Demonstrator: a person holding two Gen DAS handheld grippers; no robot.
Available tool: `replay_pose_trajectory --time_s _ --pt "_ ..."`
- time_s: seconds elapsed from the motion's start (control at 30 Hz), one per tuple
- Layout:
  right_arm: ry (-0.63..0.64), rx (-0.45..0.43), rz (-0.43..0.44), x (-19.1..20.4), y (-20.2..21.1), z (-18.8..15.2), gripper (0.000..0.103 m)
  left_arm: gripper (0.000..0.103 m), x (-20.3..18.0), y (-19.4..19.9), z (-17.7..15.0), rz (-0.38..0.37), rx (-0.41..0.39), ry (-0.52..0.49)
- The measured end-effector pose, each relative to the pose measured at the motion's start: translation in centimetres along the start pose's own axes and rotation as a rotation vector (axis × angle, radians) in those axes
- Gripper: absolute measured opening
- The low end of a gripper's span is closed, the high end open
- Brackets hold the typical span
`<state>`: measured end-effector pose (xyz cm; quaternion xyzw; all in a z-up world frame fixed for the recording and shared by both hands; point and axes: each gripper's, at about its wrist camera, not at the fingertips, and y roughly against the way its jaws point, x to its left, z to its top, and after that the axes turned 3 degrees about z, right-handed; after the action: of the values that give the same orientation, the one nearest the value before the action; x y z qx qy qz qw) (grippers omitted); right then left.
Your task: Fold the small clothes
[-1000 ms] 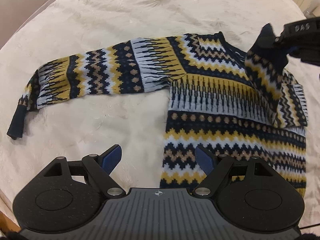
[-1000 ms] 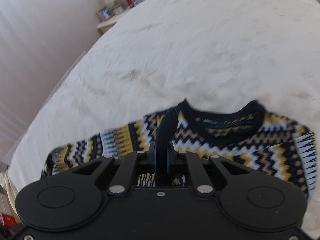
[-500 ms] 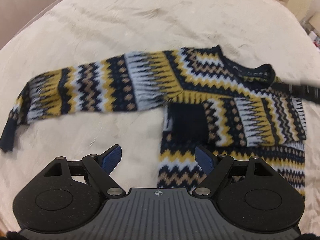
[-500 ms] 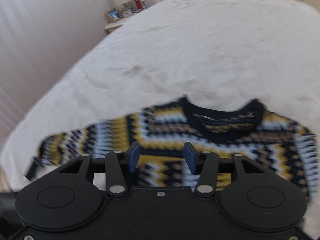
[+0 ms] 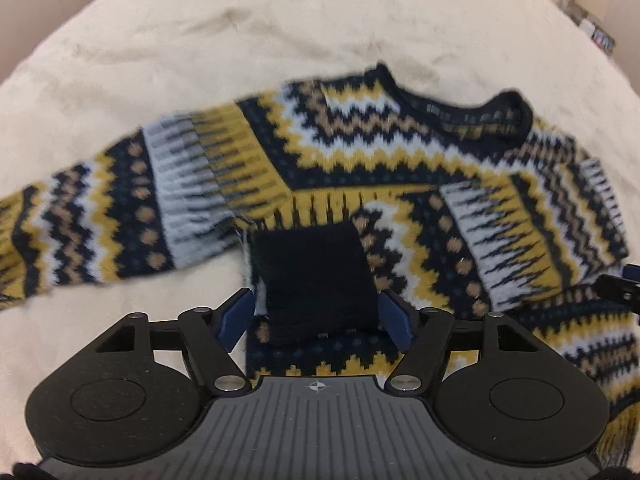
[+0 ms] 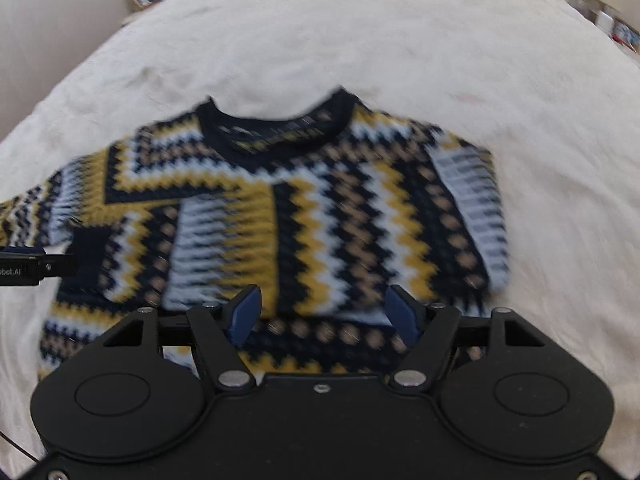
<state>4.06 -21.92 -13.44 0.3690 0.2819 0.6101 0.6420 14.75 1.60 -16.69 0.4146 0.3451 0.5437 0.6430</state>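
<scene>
Left wrist view: the left gripper [image 5: 316,316] has its blue fingers [image 5: 236,316] partly spread on either side of the dark cuff [image 5: 316,284] of the sleeve folded across the sweater's [image 5: 360,152] chest; its jaws have just been narrowing, and whether the pads already press the cuff cannot be told. In the right wrist view the right gripper [image 6: 324,314] has just been opening and now stands wide, holding nothing, poised above the folded sleeve and the lower body of the sweater. The other sleeve [image 5: 100,208] lies stretched out flat toward the left of the bed [image 5: 280,20]. If the left fingers close on the cuff and lift, the fold just laid could be dragged open; a deep bite might also catch the body layer beneath. The bed offers broad bare cover on every side, with its edges and the cluttered shelves well apart from the garment.
</scene>
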Motion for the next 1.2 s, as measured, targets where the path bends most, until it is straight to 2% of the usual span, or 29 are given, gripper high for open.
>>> replay_pose_trajectory --time_s 0.1,0.27,0.3,0.33,0.4,0.53,0.63,0.73,0.97,1.1,1.2 --pt "-0.026 0.012 -0.001 -1.0 -0.4 -0.6 0.072 0.06 0.4 -1.6 -0.4 -0.022 0.051 0.054" --pt "-0.052 0.021 0.0 -2.1 -0.8 -1.5 0.072 0.058 1.3 -2.4 -0.5 -0.057 0.058 0.14" --pt "-0.06 0.025 0.001 -2.3 -0.9 -1.7 0.072 0.045 1.4 -2.3 -0.4 -0.06 0.043 0.151" --pt "-0.067 0.029 0.002 -2.4 -0.9 -1.9 0.072 0.024 1.3 -2.3 -0.3 -0.056 0.033 0.153" --pt "-0.079 0.038 0.003 -2.6 -0.9 -2.3 0.072 0.01 1.1 -1.9 -0.1 -0.037 0.007 0.137" --pt "-0.092 0.045 0.01 -2.8 -0.8 -2.8 0.072 0.007 -0.7 0.4 0.3 0.01 -0.107 0.021" --pt "-0.097 0.04 0.007 -3.0 -0.7 -2.8 0.072 0.007 -1.6 3.4 1.0 0.043 -0.233 -0.052" --pt "-0.107 0.016 -0.001 -3.7 -0.4 -2.4 0.072 0.008 -1.4 4.9 2.1 0.052 -0.298 -0.067" --pt "-0.135 -0.019 -0.04 -6.7 -1.5 0.0 0.072 0.008 0.2 1.6 3.4 0.129 -0.23 -0.015" --pt "-0.108 -0.036 -0.039 -7.5 -2.4 2.1 0.072 0.009 1.4 -1.3 3.6 0.118 -0.092 0.033" --pt "-0.085 -0.012 -0.043 -7.7 -3.9 3.4 0.073 0.012 1.7 -3.1 3.4 0.117 0.008 0.049"
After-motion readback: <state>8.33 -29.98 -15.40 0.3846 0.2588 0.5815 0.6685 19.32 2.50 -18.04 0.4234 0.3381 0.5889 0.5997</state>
